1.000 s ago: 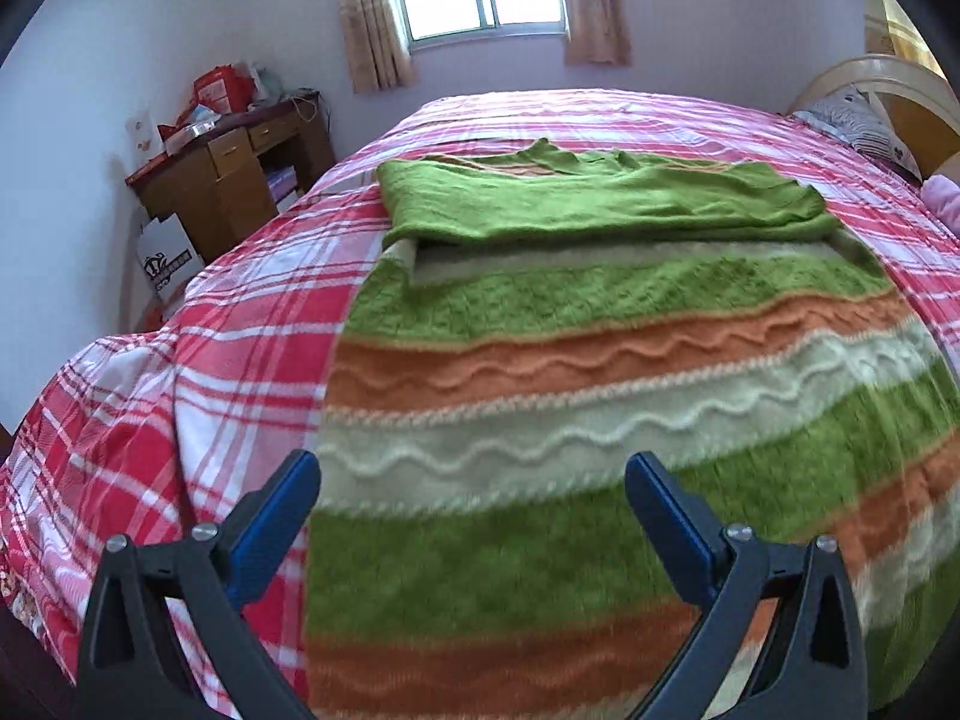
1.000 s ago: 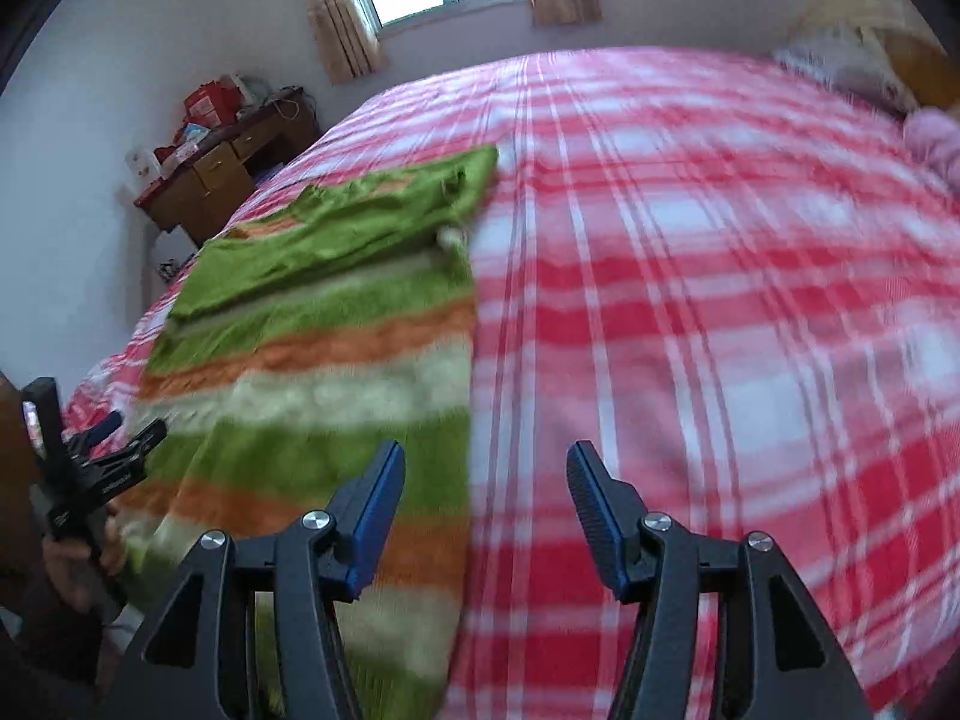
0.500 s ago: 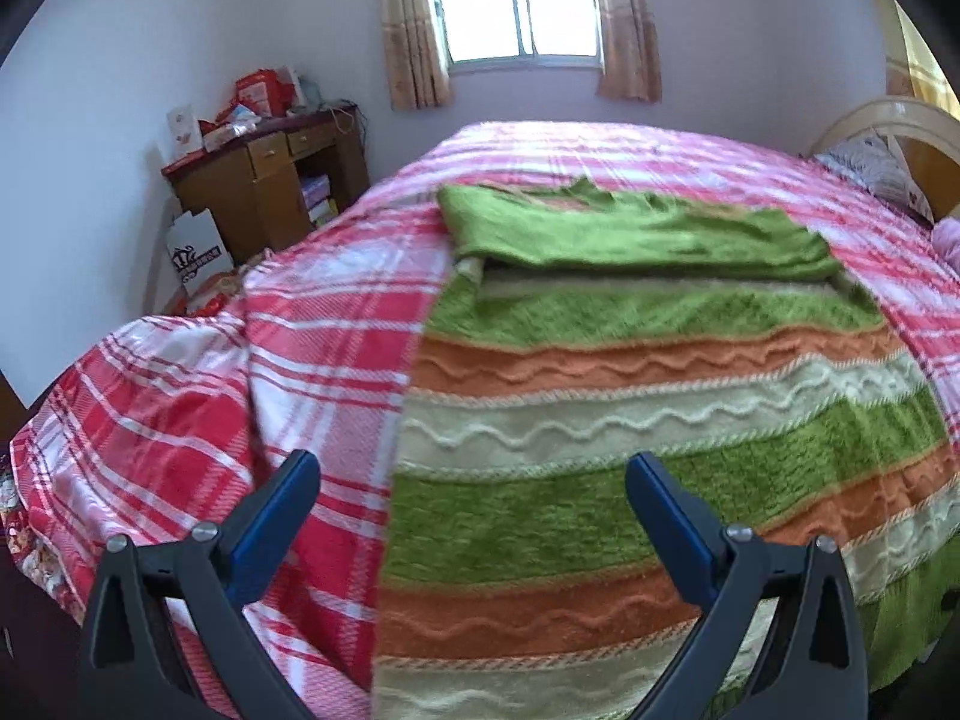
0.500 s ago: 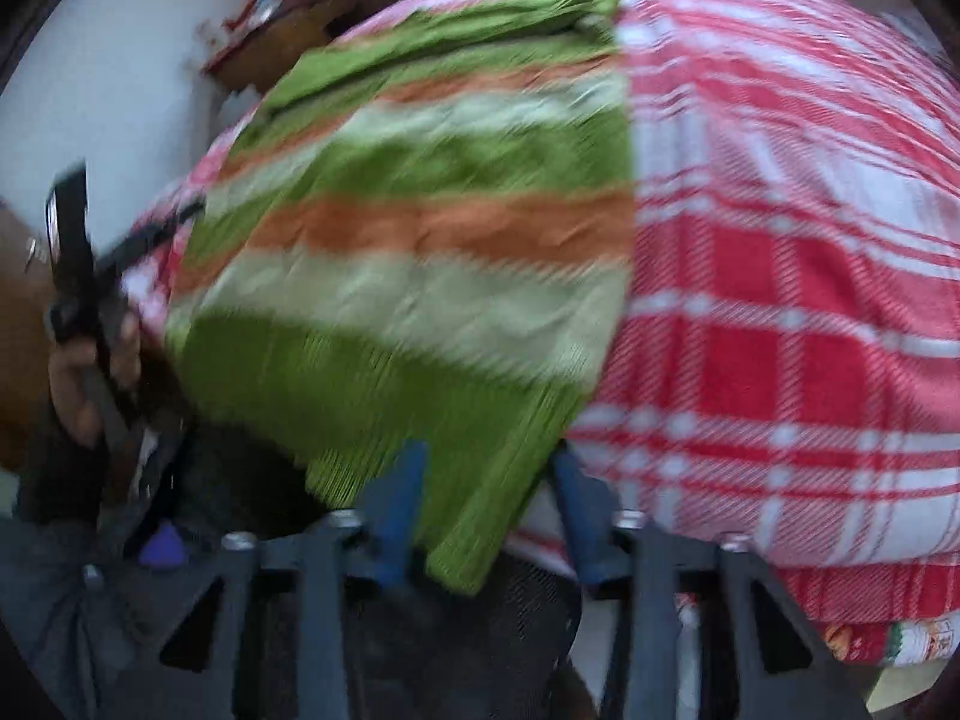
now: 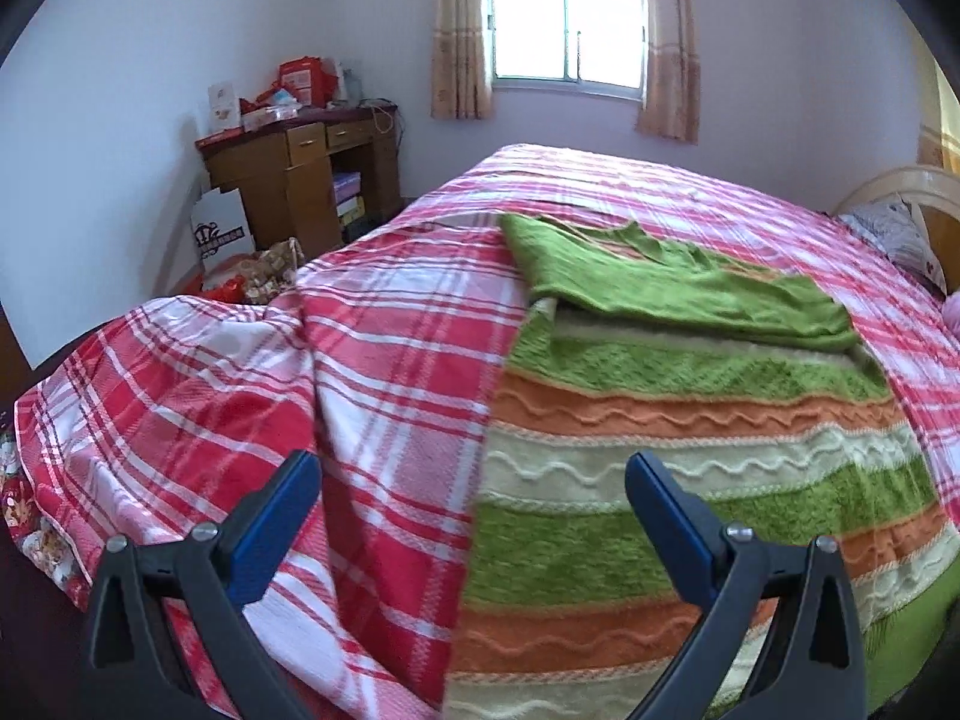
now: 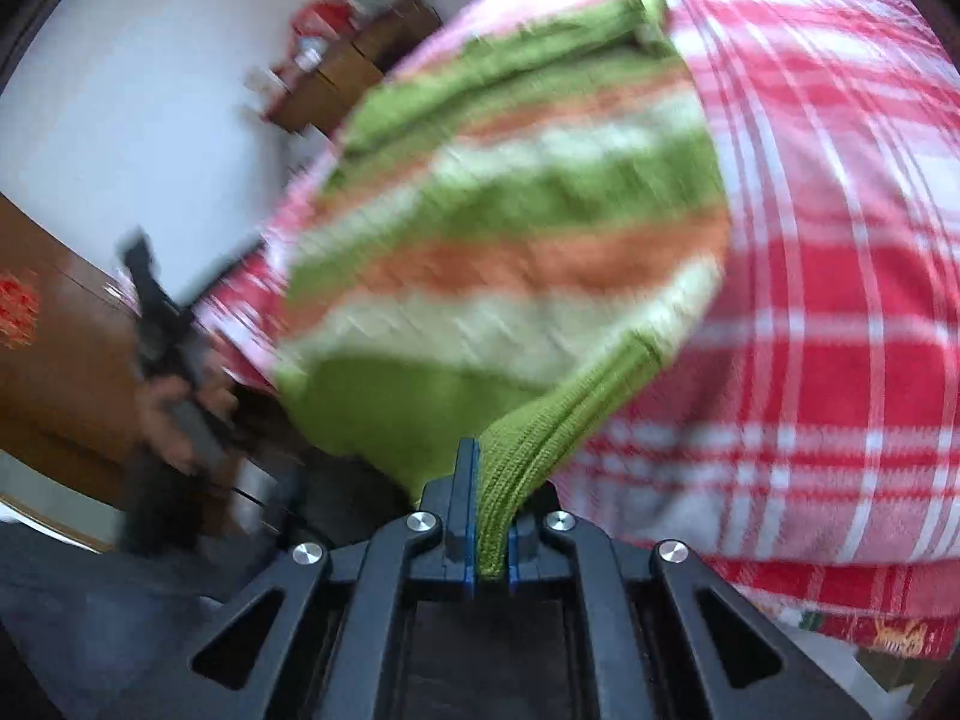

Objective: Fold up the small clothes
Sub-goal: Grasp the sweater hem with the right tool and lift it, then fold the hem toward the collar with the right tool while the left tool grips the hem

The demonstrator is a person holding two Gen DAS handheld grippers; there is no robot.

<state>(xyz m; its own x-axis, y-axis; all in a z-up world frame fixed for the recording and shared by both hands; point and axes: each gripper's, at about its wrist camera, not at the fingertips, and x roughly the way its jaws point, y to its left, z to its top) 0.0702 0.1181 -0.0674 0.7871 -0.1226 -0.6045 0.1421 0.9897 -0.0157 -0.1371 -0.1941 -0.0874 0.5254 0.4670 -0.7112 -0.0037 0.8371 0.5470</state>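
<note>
In the left wrist view, I am holding my left gripper (image 5: 471,516) wide open, with nothing between its blue fingers (image 5: 273,519). It is hanging over the near edge of the bed (image 5: 180,396), low in the frame. The striped sweater (image 5: 690,450) is lying flat on the red checked cover, from the middle to the lower right. Its top part is already folded down, green side up, in the upper middle. The left edge of the sweater is sitting right between my open fingers. A wooden desk (image 5: 300,174) is standing in the upper left, under the window (image 5: 564,30).

In the right wrist view, the picture is blurry. My right gripper (image 6: 489,534) has just been closing, and now it is pinching the green bottom corner of the sweater at the bottom middle. The rest of the sweater is spreading up to the top of the frame. At the left edge I am seeing a hand (image 6: 174,408) holding the other gripper.

I think I am at the step of grabbing the bottom hem. Next, my left gripper needs to go down and pinch its own corner. Then both can lift the hem up and over together.
</note>
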